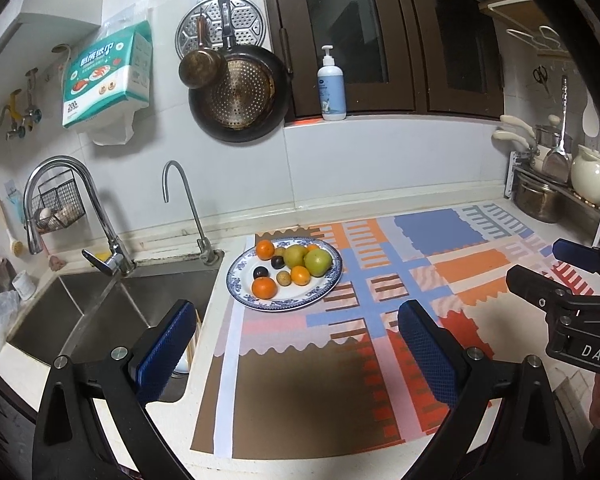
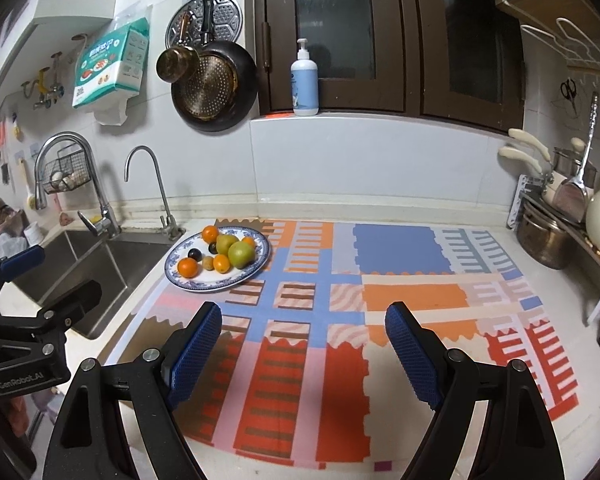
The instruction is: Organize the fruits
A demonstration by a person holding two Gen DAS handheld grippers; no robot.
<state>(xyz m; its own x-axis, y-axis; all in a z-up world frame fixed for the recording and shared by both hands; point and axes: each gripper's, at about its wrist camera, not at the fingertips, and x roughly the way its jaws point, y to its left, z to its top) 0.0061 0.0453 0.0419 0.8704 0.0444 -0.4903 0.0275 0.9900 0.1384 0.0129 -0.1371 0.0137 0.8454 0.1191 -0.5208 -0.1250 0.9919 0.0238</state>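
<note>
1. The plate (image 1: 242, 276) sits on the mat (image 1: 300, 392), right beside the sink (image 1: 112, 312).
2. On the plate is the fruit: three oranges in plain sight, one near the front (image 1: 264, 287), a big green fruit (image 1: 318, 262), a yellow-green one (image 1: 295, 255), two small dark ones (image 1: 261, 271) and a little brown one (image 1: 284, 278).
3. The left gripper (image 1: 296, 344) has its jaws wide apart. Nothing is between them.
4. The plate lies ahead of the left gripper, well away from the blue pads (image 1: 168, 350). It lines up with the gap, a bit to the left side.
5. The right gripper (image 2: 303, 344) has its jaws apart too. Only the mat shows between them.
6. From the right camera, the plate (image 2: 180, 276) is ahead and off to the left, past the left pad (image 2: 196, 350). It touches no pad.
7. Each gripper can be seen at the edge of the other's view. They are side by side over the mat.
</note>
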